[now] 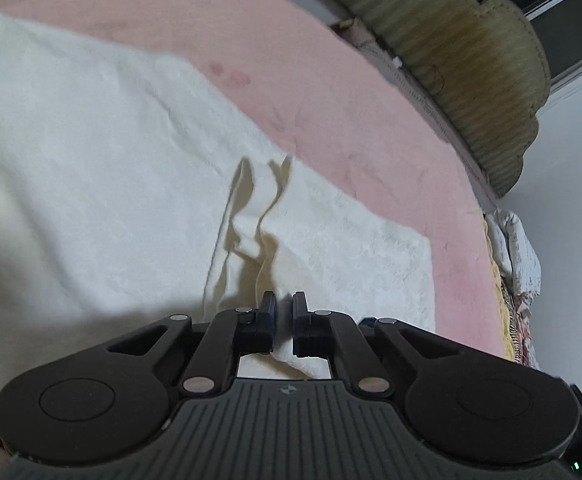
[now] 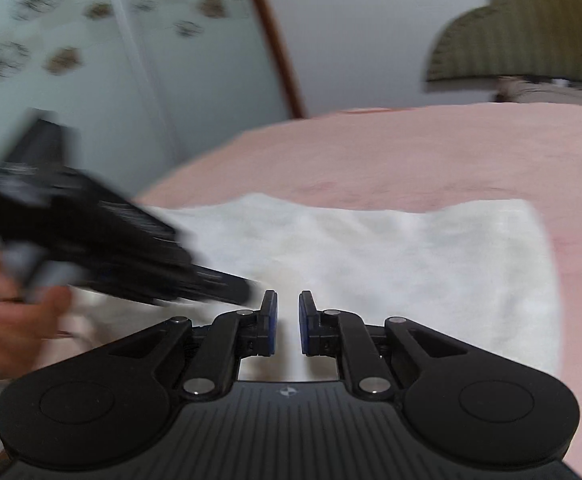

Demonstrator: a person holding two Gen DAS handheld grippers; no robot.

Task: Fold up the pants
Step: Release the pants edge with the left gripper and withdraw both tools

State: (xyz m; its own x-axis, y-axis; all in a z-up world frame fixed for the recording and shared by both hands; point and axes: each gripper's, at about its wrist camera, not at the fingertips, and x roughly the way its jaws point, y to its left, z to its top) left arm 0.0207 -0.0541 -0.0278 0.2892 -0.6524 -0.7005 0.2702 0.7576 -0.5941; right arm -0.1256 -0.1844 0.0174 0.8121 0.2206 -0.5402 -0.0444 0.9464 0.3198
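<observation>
White pants point(image 1: 111, 160) lie spread on a pink bed cover point(image 1: 331, 80). In the left wrist view a raised fold of the fabric runs up to my left gripper point(image 1: 285, 300), whose jaws stand close together, pinching the cloth near its edge. In the right wrist view the pants point(image 2: 411, 260) stretch ahead, and my right gripper point(image 2: 287, 300) has its blue pads point(image 2: 271, 320) nearly together with white fabric in the narrow gap. The left gripper point(image 2: 247, 292) shows blurred at the left of that view, its tip on the cloth just beside the right fingers, held by a hand point(image 2: 11, 320).
An olive padded headboard point(image 1: 471, 60) stands behind the bed, with crumpled bedding point(image 1: 515, 256) at the bed's edge and a window point(image 1: 563, 20) beyond. Pale patterned wardrobe doors point(image 2: 91, 60) rise past the bed cover point(image 2: 451, 152).
</observation>
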